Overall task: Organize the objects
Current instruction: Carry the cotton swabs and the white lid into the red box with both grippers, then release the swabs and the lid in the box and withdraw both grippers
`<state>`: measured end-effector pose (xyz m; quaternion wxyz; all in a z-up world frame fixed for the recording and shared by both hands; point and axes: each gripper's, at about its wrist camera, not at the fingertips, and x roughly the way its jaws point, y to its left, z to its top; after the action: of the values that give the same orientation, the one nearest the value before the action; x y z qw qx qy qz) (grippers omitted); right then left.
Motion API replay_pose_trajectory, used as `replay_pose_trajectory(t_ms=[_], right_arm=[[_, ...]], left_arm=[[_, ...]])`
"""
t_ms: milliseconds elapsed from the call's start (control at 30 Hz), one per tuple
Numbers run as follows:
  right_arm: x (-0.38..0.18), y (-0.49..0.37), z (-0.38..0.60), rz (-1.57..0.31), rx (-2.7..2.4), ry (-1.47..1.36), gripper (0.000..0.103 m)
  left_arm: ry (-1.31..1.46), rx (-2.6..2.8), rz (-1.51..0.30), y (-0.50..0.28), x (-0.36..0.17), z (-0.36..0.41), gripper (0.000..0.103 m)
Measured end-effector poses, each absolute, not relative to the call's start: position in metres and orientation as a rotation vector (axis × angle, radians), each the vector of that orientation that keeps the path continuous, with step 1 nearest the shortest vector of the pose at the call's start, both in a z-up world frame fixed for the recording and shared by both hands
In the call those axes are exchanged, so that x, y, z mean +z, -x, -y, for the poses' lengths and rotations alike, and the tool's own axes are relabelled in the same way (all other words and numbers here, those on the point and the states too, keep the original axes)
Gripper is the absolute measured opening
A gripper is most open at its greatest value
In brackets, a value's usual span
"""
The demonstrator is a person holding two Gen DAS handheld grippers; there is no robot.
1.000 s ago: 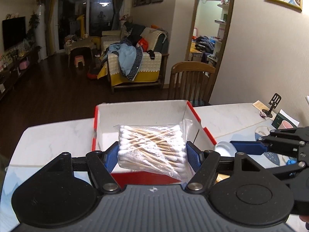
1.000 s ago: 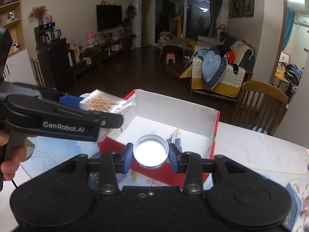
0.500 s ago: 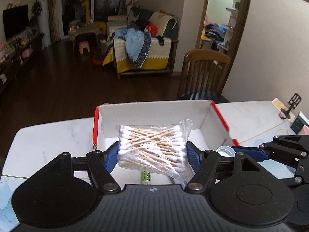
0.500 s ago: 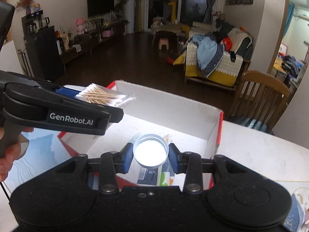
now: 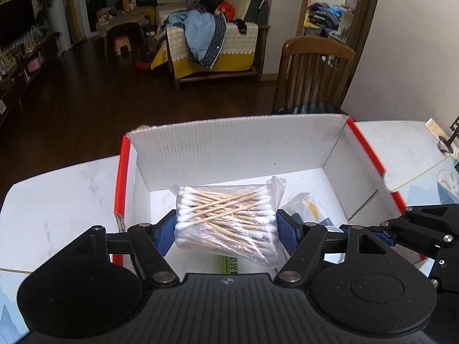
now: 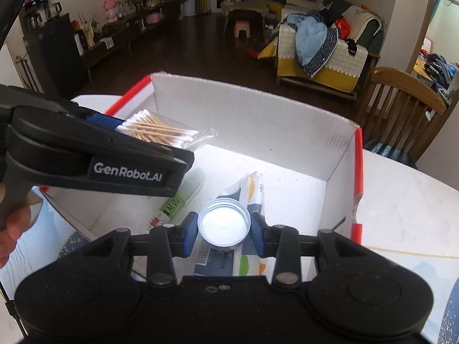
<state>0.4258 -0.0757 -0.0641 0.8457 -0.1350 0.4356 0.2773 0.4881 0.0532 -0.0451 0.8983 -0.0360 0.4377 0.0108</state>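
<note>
white marble table (image 5: 57,200), dark wood floor (image 5: 86,100)

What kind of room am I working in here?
Most likely a home's open living and dining area: a sofa piled with clothes, a TV on a low unit, a wooden dining chair.
</note>
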Motion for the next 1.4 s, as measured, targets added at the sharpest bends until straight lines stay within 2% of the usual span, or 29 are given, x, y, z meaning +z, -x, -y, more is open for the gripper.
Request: replay_pose_trajectory(t_ms=[400,667,767,933,1200,1400], right_arm=[[-0.091,-0.448,0.077,-0.98,0.54,0.309,0.039],[-0.096,-0.451,0.084,-0.984,0.531,0.286,0.039],[-0.096,-0.449,0.086,-0.975,0.544,0.284,0.042],[-0.091,-0.447,0.089,-0.96,0.55,0.278,0.056],[-0.076,-0.436,0.093,-0.922,0.561,0.278,0.062],[-0.061,-0.422,0.098,-0.89,0.563,0.294,0.063]], left_arm=[[0.058,-0.009,-1.004,-0.506,-0.076,-0.053,0.071],[0.031,-0.019,-1.136,-0.516,-0.095,-0.045,0.072],[0.037,-0.037,-1.165,-0.517,-0.096,-0.046,0.072],[0.035,-0.034,-1.184,-0.518,-0.097,-0.044,0.074],[0.077,-0.03,-1.147,-0.509,-0.083,-0.047,0.079],[0.084,-0.036,-1.116,-0.496,-0.07,-0.046,0.081]])
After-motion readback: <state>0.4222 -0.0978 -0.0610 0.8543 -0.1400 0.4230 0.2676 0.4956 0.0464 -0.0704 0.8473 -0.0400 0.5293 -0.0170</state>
